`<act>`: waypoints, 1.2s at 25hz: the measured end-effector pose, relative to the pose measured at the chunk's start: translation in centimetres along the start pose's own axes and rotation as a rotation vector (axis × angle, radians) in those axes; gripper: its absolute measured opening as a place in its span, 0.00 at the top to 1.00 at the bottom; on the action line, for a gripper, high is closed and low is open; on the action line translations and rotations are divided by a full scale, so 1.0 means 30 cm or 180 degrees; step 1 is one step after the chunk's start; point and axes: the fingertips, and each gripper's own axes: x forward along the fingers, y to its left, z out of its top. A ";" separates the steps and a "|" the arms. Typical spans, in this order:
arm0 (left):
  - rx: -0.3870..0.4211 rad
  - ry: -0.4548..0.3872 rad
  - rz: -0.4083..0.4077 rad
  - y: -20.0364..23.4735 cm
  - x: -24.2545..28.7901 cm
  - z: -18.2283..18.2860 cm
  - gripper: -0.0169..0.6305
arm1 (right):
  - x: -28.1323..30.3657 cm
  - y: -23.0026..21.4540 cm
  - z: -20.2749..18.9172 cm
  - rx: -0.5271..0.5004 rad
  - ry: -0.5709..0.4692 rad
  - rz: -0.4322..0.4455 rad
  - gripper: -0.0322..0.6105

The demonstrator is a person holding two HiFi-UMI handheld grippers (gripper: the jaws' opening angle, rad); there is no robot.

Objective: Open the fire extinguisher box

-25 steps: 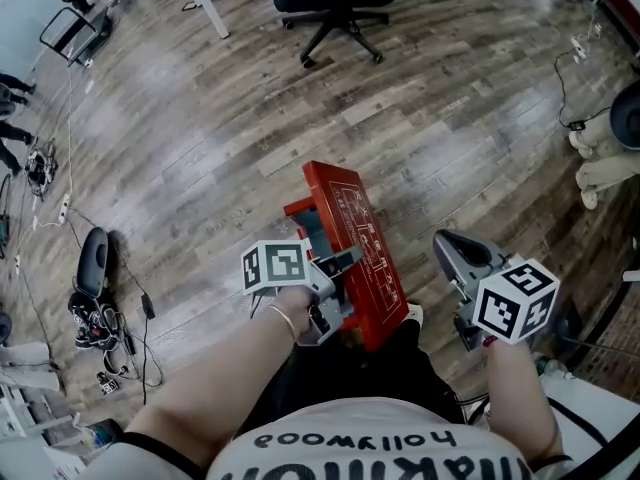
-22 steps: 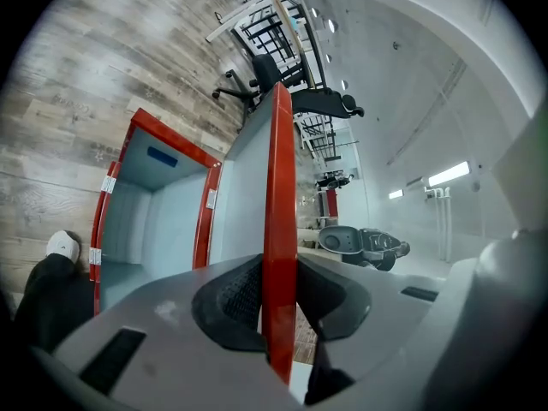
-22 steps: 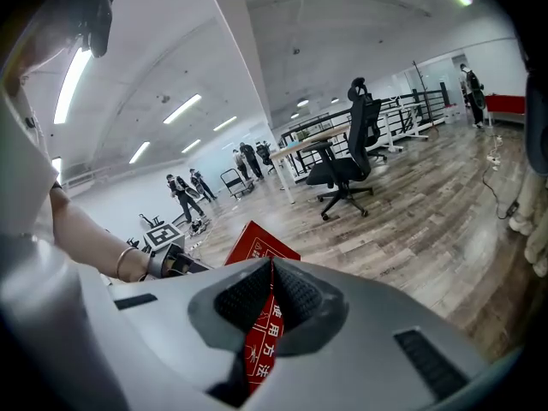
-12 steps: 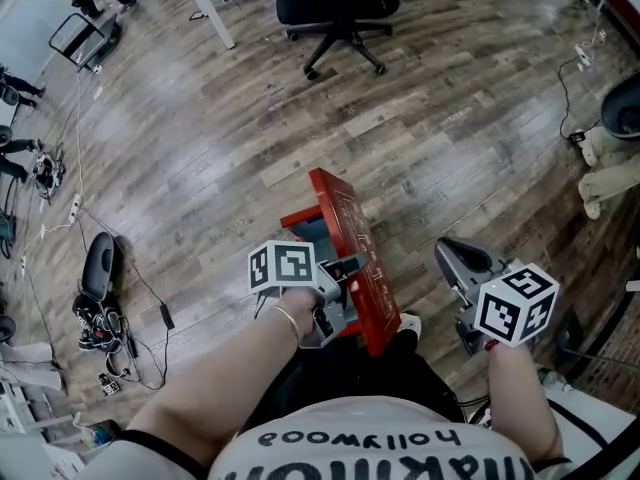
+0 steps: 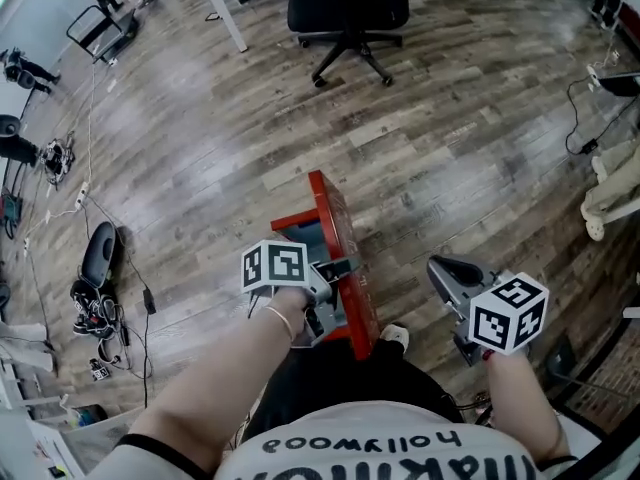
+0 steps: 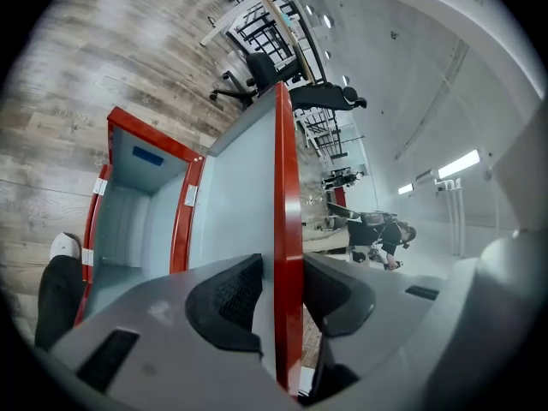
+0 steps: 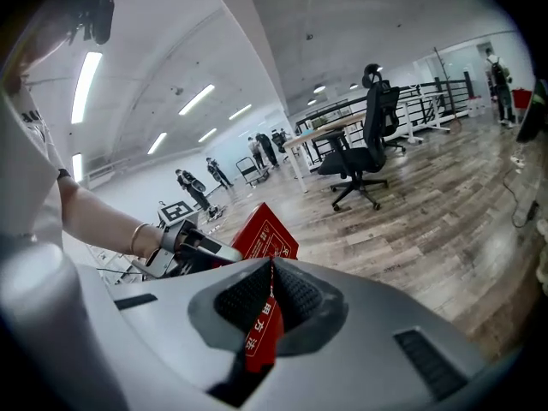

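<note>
The red fire extinguisher box (image 5: 296,220) lies on the wooden floor, its grey inside (image 6: 137,204) showing. Its red door (image 5: 340,258) stands up almost on edge. My left gripper (image 5: 335,268) straddles the door's free edge (image 6: 288,187). Its jaws have just been opening; the door edge runs between the pads (image 6: 231,294), and a thin strip of the door's grey face shows beside the left pad. My right gripper (image 5: 445,268) hangs to the right of the box, apart from it. It (image 7: 270,302) is shut on a red printed strip (image 7: 261,332).
A black office chair (image 5: 350,8) stands beyond the box. Cables and a black case (image 5: 95,263) lie on the floor at the left. A white shoe (image 5: 392,336) is next to the door's near end. Several people stand far off (image 7: 193,187).
The door has swung up from a slant, with its printed face showing, to nearly on edge. My left gripper followed it to the left. The right gripper has drifted slightly down and left.
</note>
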 end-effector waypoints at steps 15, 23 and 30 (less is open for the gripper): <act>0.0023 0.0067 -0.0093 -0.009 -0.002 0.014 0.78 | 0.065 0.028 0.037 0.0517 -0.0159 -0.0126 0.93; 0.0047 0.0175 -0.0148 0.000 -0.005 0.010 0.78 | 0.097 0.043 0.030 0.0543 -0.0198 -0.0184 0.93; 0.0044 0.0153 -0.0093 0.001 -0.003 0.010 0.78 | 0.092 0.062 0.044 0.0505 -0.0261 -0.0147 0.93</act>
